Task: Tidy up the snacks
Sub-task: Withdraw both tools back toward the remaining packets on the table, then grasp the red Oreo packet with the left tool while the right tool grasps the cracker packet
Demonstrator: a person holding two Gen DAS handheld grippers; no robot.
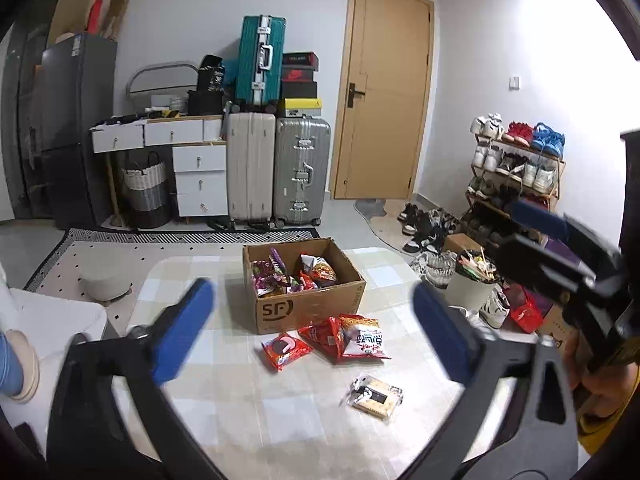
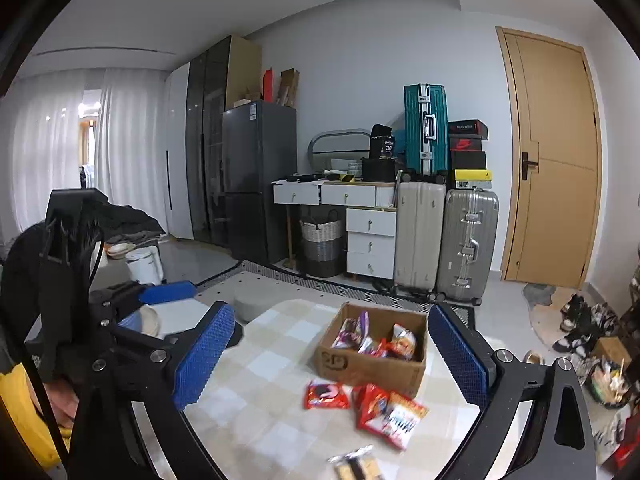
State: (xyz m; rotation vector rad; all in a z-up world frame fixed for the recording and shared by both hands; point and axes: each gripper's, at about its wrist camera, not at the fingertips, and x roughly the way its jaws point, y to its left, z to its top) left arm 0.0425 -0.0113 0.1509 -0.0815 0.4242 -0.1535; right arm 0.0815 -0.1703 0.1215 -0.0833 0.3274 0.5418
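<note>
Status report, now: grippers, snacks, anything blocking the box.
Left gripper and right gripper open, empty. Cardboard box part filled; red snack packets and clear cracker pack loose on table. Box top unobstructed.

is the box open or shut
Open. The box has no flaps over its top, and snack packets show inside. More packets lie on the table beside it.

Both grippers (image 1: 312,336) (image 2: 332,356) wide open, empty
</note>
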